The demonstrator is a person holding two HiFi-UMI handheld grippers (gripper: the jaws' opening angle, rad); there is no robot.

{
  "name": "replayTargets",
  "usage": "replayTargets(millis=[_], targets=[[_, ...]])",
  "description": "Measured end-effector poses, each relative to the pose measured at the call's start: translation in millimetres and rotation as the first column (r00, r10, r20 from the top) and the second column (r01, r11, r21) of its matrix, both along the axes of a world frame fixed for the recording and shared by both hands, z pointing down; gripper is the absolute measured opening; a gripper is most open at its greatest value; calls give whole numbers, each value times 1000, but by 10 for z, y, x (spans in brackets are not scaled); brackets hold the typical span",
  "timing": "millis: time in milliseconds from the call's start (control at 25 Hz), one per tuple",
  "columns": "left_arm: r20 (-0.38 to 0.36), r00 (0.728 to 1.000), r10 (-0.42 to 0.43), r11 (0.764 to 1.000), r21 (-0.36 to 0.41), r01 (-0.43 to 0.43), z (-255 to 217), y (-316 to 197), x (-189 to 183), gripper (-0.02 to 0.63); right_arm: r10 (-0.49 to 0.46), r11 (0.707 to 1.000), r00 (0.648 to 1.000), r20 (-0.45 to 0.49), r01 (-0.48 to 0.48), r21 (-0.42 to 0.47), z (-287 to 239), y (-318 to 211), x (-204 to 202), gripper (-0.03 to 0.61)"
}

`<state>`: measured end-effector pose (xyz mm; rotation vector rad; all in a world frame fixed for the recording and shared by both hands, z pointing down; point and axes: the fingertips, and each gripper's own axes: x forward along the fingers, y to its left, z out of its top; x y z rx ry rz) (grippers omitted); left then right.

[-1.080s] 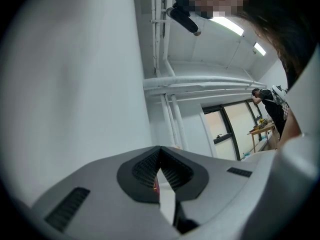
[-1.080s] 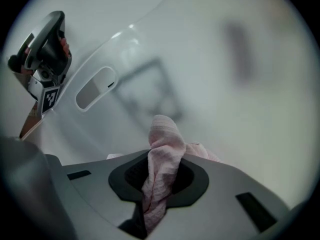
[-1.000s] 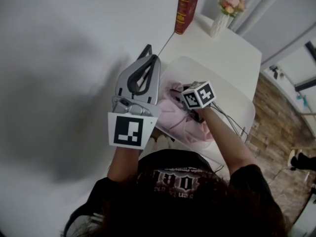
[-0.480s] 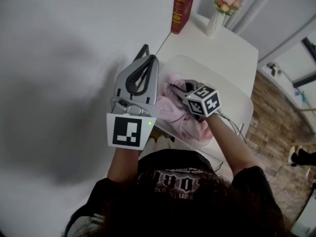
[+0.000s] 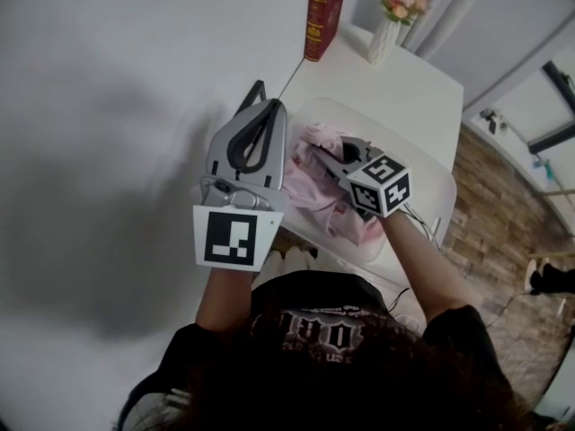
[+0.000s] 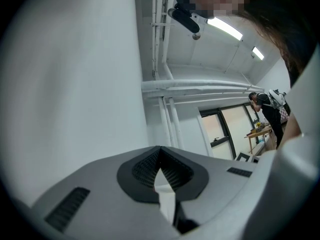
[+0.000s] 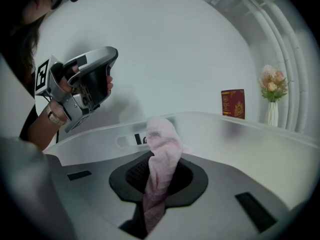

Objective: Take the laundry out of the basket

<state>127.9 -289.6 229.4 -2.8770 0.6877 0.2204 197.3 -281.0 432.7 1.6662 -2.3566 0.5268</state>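
A white laundry basket (image 5: pixel 437 183) stands on the white table, with pink laundry (image 5: pixel 310 185) inside it. My right gripper (image 5: pixel 334 157) is over the basket, shut on a fold of pink cloth (image 7: pixel 162 136) that sticks up between its pads and hangs below them. In the right gripper view the basket's rim (image 7: pixel 220 120) runs behind the cloth. My left gripper (image 5: pixel 261 97) is held beside the basket's left side, above the table edge. It is shut and holds nothing, its tips (image 6: pixel 160 150) pointing at a bare wall.
A red book (image 5: pixel 324 16) stands upright at the far end of the table, and a white vase of pink flowers (image 5: pixel 388 23) stands to its right. A white wall runs along the left. A brick-patterned floor lies to the right of the table.
My right gripper has risen out of the basket and rolled, drawing the pink cloth up with it. The left gripper has stayed where it was.
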Motion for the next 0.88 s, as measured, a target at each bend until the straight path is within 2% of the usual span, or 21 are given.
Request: replayTargets(millis=[440, 880], targets=[[14, 1000, 13, 1000, 23, -14, -12, 128, 17, 0, 50, 992, 999, -11, -48, 114, -440, 120, 52, 60], [10, 999, 38, 999, 19, -38, -32, 123, 112, 0, 120, 966, 993, 19, -121, 228, -946, 168, 228, 60]])
